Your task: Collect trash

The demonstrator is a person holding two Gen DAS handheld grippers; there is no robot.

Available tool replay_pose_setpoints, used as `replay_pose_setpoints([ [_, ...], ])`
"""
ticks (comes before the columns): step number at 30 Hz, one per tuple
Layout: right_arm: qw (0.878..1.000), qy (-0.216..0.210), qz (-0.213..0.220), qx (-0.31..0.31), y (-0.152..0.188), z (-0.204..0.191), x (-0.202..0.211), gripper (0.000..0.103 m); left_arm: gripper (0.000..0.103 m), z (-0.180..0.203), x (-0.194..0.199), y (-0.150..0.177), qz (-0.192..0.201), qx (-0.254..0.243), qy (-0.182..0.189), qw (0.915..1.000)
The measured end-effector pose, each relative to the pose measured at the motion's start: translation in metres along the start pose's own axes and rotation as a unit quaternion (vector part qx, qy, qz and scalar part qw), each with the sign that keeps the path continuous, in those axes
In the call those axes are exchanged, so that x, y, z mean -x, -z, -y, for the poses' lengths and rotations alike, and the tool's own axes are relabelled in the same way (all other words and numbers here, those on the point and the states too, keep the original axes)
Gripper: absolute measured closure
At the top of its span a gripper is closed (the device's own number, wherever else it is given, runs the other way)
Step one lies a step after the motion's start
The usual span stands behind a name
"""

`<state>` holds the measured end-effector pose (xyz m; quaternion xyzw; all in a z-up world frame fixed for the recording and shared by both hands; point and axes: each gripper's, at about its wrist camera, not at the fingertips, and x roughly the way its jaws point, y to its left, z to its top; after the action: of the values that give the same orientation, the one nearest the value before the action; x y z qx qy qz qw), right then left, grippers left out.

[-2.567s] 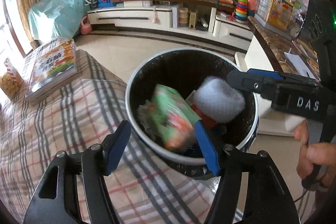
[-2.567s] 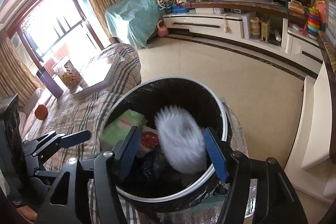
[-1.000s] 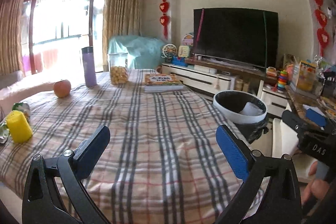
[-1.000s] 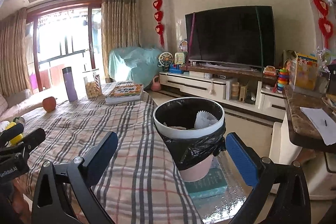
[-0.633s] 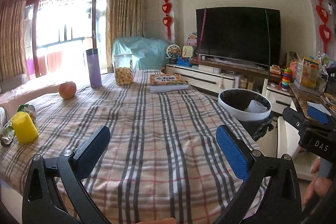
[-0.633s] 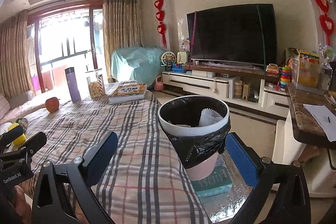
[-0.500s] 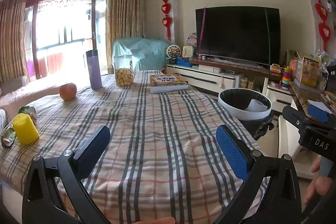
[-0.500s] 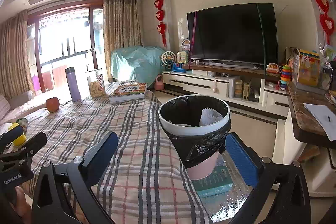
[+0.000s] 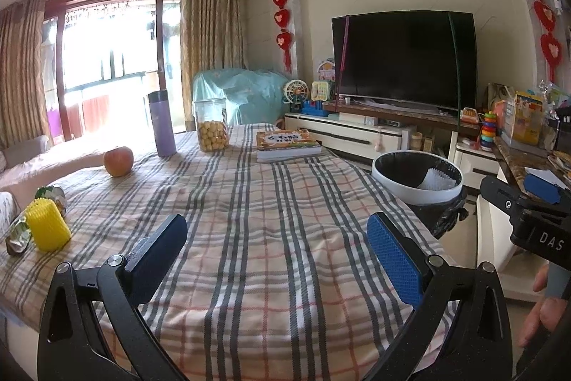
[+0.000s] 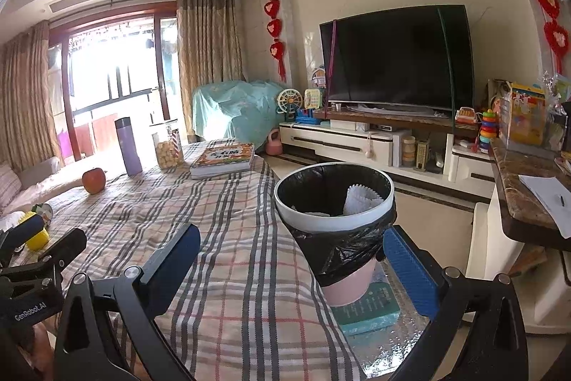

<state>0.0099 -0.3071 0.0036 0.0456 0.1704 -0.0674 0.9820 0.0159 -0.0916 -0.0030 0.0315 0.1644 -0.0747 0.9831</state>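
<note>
A trash bin (image 9: 415,193) with a white rim and black liner stands off the table's right edge; it also shows in the right wrist view (image 10: 335,220). A white foam net (image 10: 360,199) sticks up inside it. My left gripper (image 9: 276,256) is open and empty over the plaid table. My right gripper (image 10: 291,270) is open and empty, back from the bin. A yellow foam net (image 9: 46,229) and crumpled wrappers (image 9: 50,197) lie at the table's left edge.
On the plaid table (image 9: 249,220) stand an apple (image 9: 118,160), a purple flask (image 9: 162,124), a snack jar (image 9: 211,125) and a book (image 9: 287,145). A TV cabinet (image 10: 357,141) lines the far wall. A marble counter (image 10: 528,199) is at the right.
Both grippers pulled back from above the bin, where the white net and green packet dropped in, and now face the room level. In the last second they barely moved.
</note>
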Motion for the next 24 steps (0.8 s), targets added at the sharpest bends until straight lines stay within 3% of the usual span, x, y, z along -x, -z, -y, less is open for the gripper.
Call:
replay_pose_setpoints([
  [24,1.0,-0.005,0.003,0.0,-0.0021,-0.0046,0.0042,0.0,0.0,0.0016,-0.0024,0.0042,-0.003,0.003,0.003,1.0],
])
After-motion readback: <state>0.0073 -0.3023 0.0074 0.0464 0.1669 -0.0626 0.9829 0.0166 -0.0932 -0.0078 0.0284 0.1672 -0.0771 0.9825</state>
